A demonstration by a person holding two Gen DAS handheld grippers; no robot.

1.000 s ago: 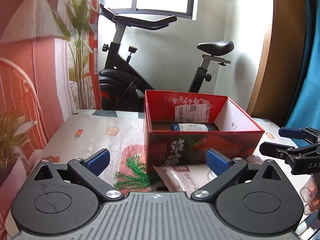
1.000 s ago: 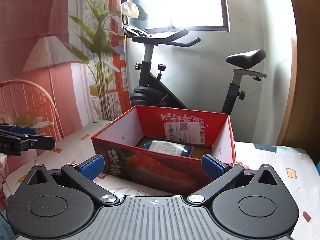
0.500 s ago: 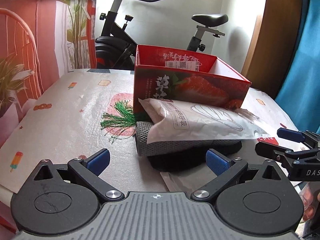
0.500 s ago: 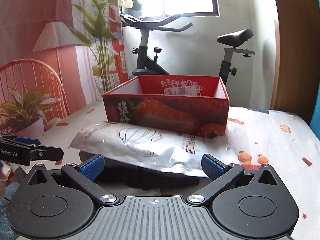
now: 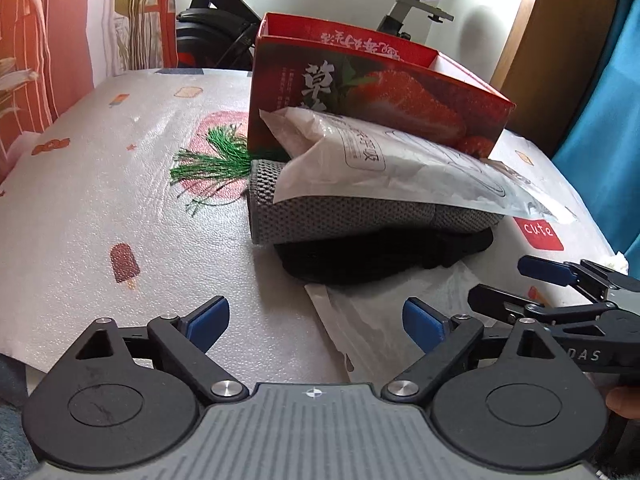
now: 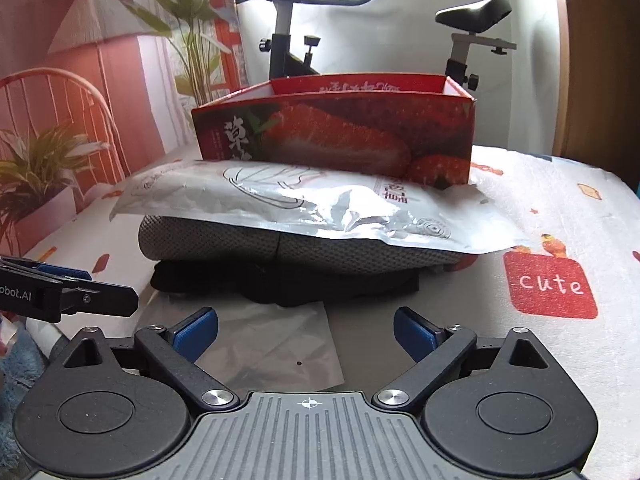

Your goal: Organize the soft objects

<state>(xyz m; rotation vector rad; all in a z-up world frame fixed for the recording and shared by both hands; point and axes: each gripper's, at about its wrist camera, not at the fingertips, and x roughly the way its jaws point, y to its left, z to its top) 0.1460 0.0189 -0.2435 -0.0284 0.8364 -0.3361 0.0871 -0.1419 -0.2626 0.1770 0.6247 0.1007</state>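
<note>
A pile of soft things lies on the table in front of a red strawberry box (image 5: 360,92) (image 6: 340,132). On top is a silvery white pouch (image 5: 400,168) (image 6: 312,204), under it a grey mesh cushion (image 5: 320,216) (image 6: 320,252), under that a black cloth (image 5: 380,260) (image 6: 288,284), and nearest a flat clear bag (image 5: 380,316) (image 6: 264,348). My left gripper (image 5: 316,320) is open and empty just short of the pile. My right gripper (image 6: 306,330) is open and empty over the clear bag; it also shows in the left wrist view (image 5: 532,284).
The table (image 5: 100,200) has a white patterned cover with a red "cute" patch (image 6: 550,284). An exercise bike (image 6: 288,40) stands behind the box. A wicker chair (image 6: 60,120) and potted plant (image 6: 32,168) are at the left, a blue curtain (image 5: 600,100) at the right.
Both grippers have dropped lower and pulled back toward the near table edge. The box's inside is now out of sight and the pile fills the view. Both jaws stay open.
</note>
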